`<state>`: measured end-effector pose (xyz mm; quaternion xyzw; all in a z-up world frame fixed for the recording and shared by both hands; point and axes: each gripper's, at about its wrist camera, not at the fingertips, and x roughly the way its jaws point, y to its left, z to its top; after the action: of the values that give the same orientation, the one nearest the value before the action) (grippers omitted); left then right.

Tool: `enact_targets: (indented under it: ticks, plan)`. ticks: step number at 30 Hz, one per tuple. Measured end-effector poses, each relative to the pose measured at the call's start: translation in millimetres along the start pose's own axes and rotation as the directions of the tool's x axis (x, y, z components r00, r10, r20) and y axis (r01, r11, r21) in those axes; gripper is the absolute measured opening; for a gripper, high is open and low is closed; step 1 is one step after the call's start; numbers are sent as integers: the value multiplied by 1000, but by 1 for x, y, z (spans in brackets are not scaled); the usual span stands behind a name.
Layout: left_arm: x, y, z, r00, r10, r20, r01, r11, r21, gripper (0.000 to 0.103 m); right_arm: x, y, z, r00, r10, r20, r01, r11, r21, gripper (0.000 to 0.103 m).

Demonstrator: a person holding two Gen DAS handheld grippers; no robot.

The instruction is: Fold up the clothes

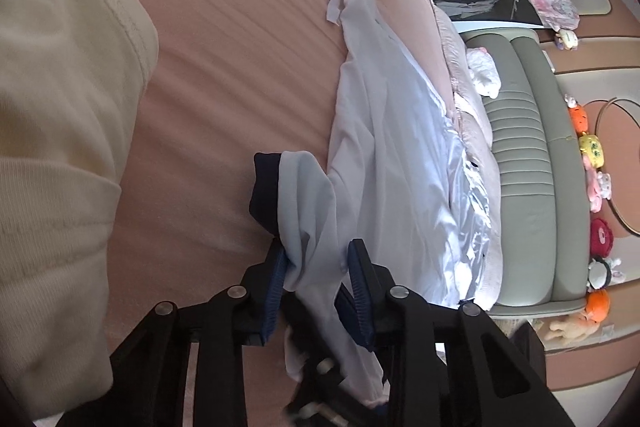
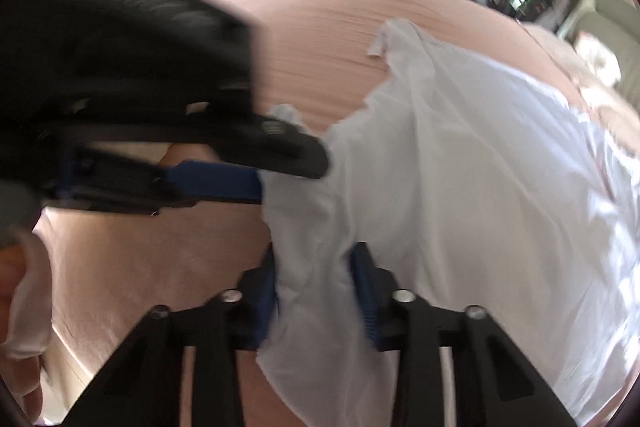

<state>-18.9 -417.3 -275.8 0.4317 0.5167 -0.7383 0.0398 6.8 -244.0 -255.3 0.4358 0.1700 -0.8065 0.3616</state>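
Both jaws pinch the pale blue-white thin fabric garment (image 1: pixel 384 155): left gripper (image 1: pixel 318 279) and right gripper (image 2: pixel 314 281) clamp bunched edges above the pink bedsheet (image 1: pixel 240 27).

I see one pale lavender-white garment (image 1: pixel 376 131), thin and crumpled, strung lengthwise across the pink bed (image 1: pixel 240 47). Its far end tapers to a knotted strip; the sunlit side shines glossy. A sleeve with a dark navy cuff (image 1: pixel 264 183) folds over at the near end, which is bunched and lifted.
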Motion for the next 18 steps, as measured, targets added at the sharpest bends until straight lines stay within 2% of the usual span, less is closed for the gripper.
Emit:
enact_targets:
  ticks: [2,3,7,13,15,18]
  plan:
    - [-3,1,-1,999,-32,2,32,999,-11,27,-6,-17,-2,998,65,24,-66,994,89,12]
    - [-4,1,-1,999,-49,3,49,999,-18,27,-8,-27,-4,993,114,34,-117,983,143,12]
    - [-6,-4,0,997,-79,3,79,997,-24,27,-9,-64,-15,952,295,85,-306,887,347,11]
    - [-2,-19,-3,995,-100,-4,100,995,-2,27,-6,-90,-29,899,412,148,-428,761,488,10]
    - [1,-27,-3,995,-100,-11,100,995,14,27,-4,-96,-31,896,415,159,-435,747,503,10]
    - [6,-40,-6,997,-73,-16,74,996,57,27,-7,-103,-37,902,402,160,-424,745,515,10]
